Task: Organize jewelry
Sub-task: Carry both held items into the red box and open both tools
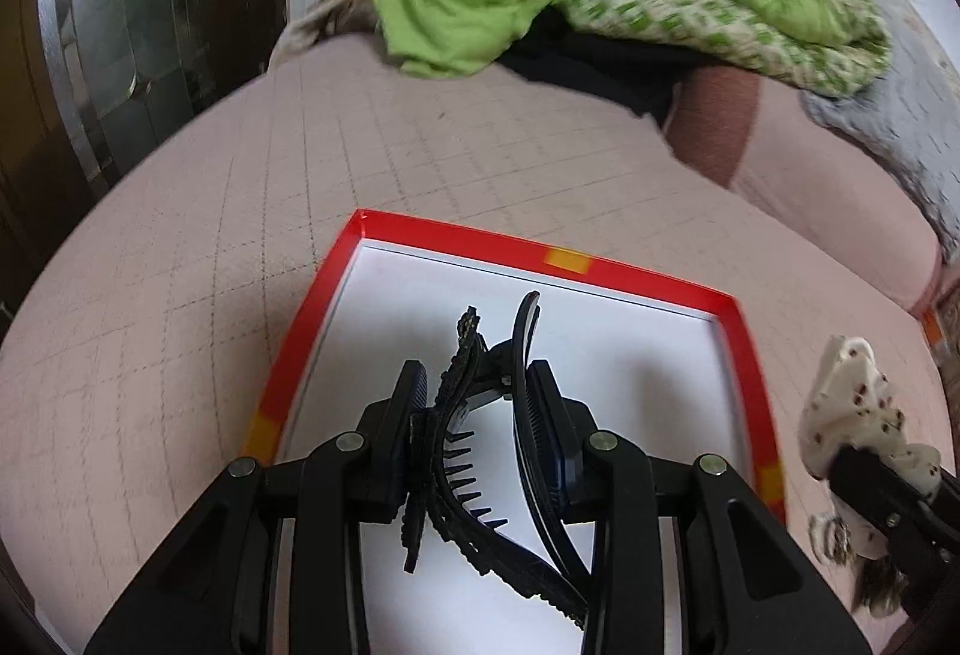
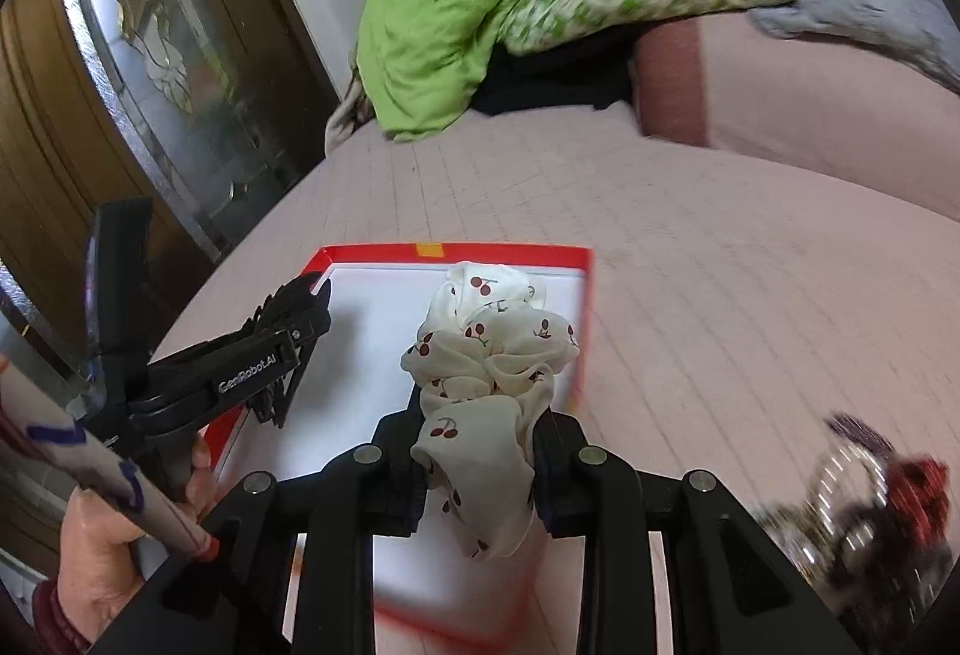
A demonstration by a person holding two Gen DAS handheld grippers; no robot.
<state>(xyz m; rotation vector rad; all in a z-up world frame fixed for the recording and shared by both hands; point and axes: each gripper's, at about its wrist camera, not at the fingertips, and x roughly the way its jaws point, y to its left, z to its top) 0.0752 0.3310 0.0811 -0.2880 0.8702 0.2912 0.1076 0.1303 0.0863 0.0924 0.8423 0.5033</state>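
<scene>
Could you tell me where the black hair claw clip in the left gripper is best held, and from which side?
Across its two outer shells, as the left gripper does now: one pad on each flat back of the black claw clip, coming in from the teeth end, hinge pointing away over the red-rimmed box. The teeth face inward, clear of the pads.

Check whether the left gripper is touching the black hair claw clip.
Touching. The left wrist view shows the left gripper clamping the black hair claw clip, its jaws pressing on either side, above the red-rimmed box.

Above the red-rimmed box point(image 1: 630, 274) the left gripper point(image 1: 480, 397) clamps a black hair claw point(image 1: 480, 415) — the cherry-print scrunchie point(image 1: 852, 409) hangs beside the box's right rim.
</scene>
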